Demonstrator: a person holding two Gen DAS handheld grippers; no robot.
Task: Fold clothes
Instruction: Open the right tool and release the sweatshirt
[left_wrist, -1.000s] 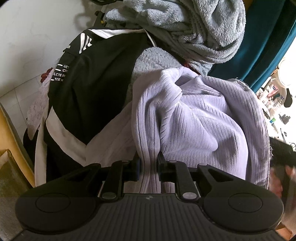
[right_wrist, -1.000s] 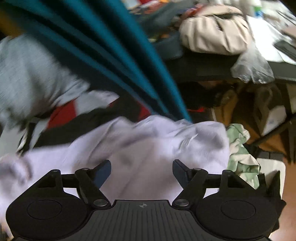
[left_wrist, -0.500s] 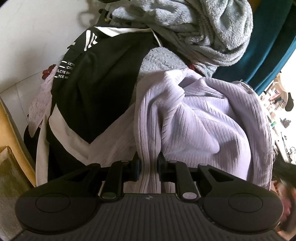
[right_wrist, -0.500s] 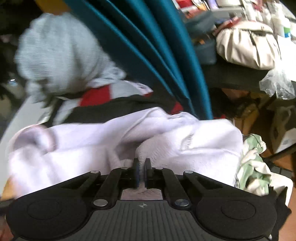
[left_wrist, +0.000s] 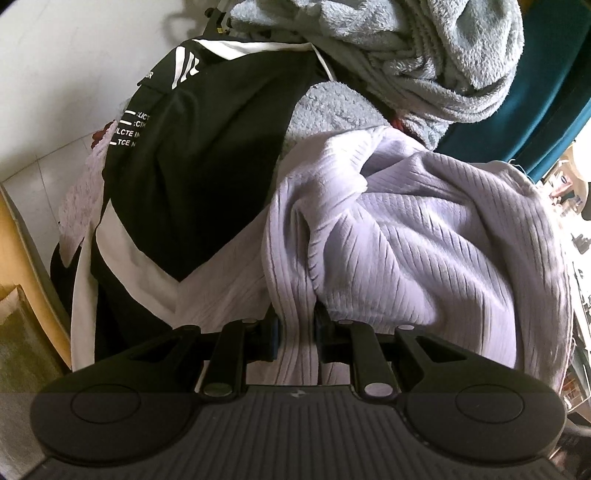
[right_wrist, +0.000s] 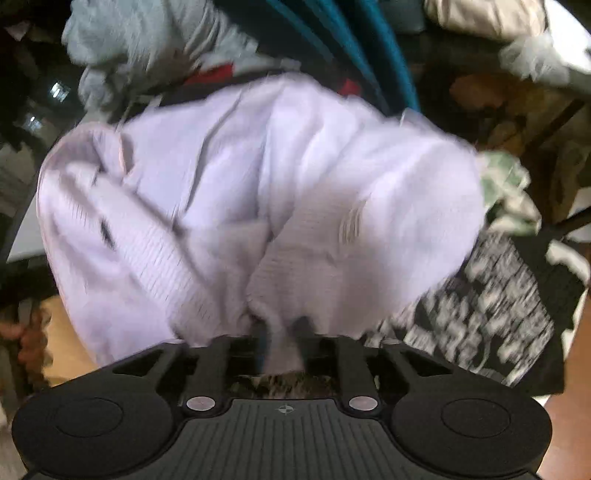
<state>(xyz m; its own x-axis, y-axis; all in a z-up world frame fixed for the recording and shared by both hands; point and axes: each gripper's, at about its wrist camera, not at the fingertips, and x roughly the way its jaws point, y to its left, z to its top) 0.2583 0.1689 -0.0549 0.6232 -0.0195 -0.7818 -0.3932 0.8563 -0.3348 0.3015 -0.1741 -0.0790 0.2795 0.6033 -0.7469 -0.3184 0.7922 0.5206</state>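
Readable text is only on the black-and-white sports top (left_wrist: 207, 177) at left of the left wrist view: white print in cut-off lines, ":LICT", ":CIM", "ULCTE IN", "TCE N", w/ three slanted white stripes above. No full brand name legible. In the right wrist view a black fabric w/ white print (right_wrist: 491, 314) sits lower right, too blurred to read.

Lavender ribbed garment (left_wrist: 399, 240) is bunched up directly ahead of the left gripper (left_wrist: 297, 332). A ribbed fold runs down btwn the two fingers, which are pinched on it w/ a narrow gap filled by cloth. Rest of the garment spreads right & up, lying against the sports top & below a grey fleece (left_wrist: 424, 66). Teal fabric (left_wrist: 546, 110) at far right.

Right wrist view, blurry: same lavender garment (right_wrist: 277, 177) fills the centre. Right gripper (right_wrist: 282, 339) has a tuck of it btwn its fingers; jaws are opening, cloth still in the gap & pads look to be on it. Green-white cloth (right_wrist: 509, 192) at right edge.
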